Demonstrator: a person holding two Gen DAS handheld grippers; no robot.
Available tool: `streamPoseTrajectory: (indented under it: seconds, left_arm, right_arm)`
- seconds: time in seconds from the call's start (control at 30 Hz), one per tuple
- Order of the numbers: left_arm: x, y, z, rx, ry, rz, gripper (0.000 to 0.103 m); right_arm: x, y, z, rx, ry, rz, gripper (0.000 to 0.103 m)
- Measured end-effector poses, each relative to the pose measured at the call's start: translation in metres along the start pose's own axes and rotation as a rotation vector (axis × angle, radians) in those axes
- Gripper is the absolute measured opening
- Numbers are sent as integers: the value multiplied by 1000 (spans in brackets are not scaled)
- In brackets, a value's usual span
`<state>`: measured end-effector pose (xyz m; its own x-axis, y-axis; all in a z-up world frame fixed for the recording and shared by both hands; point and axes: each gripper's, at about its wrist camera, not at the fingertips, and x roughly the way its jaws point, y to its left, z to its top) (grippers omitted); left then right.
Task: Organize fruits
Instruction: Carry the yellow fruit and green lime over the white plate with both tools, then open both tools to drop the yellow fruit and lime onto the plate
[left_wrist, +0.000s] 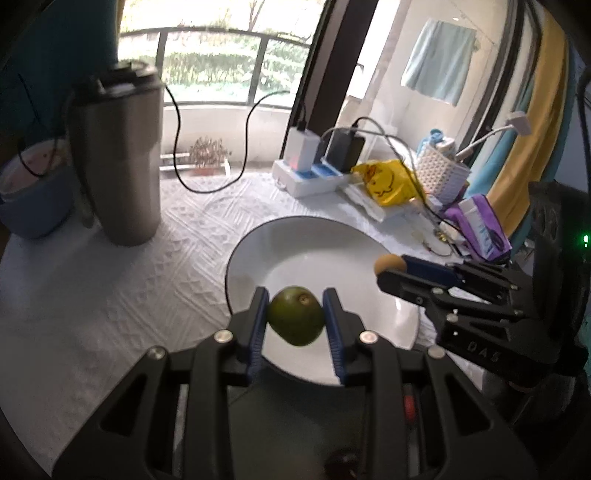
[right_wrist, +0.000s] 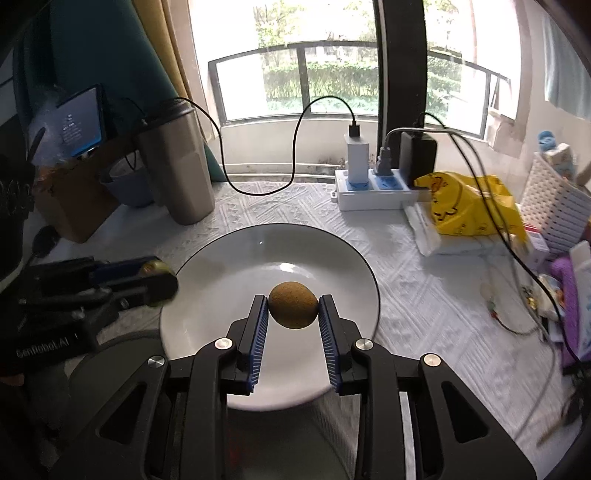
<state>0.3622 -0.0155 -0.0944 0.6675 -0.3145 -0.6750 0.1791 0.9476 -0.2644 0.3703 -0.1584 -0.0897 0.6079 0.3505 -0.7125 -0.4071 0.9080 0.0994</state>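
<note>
My left gripper (left_wrist: 296, 308) is shut on a small green fruit (left_wrist: 295, 316), held above the near part of a white plate (left_wrist: 314, 240) with a dark rim. My right gripper (right_wrist: 293, 308) is shut on a round brown fruit (right_wrist: 293, 304) over the same plate (right_wrist: 229, 266). In the left wrist view the right gripper (left_wrist: 391, 269) reaches in from the right above the plate's rim, with the brown fruit (left_wrist: 389, 264) at its tip. In the right wrist view the left gripper (right_wrist: 159, 277) comes in from the left at the plate's edge, a sliver of the green fruit (right_wrist: 157, 266) showing. Nothing lies on the plate.
A steel tumbler (left_wrist: 118, 155) and a blue bowl (left_wrist: 33, 199) stand at the back left. A power strip (right_wrist: 373, 188) with chargers and cables, a yellow bag (right_wrist: 465, 203), a white basket (right_wrist: 554, 199) and purple packs (left_wrist: 480, 221) crowd the back right. A white textured cloth (left_wrist: 110, 280) covers the table.
</note>
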Motion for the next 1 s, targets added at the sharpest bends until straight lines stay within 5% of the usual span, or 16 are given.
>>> streamPoseTrajectory:
  seconds: [0.47,0.6,0.77,1.0]
  left_arm:
    - [36,5,15,-18,59,23,33]
    - [31,4,16,-23,41,16,46]
    - [14,-3,17,-2,3,36,49]
    - [-26,-10,11,2,-63,43,67]
  right_arm:
    - [41,-14,13,23,48,-17,30]
    - [41,-14,15,27,48,-25,45]
    - [29,-8,18,18,26,-44,53]
    - [-5,4,17,7,-22,-59,55]
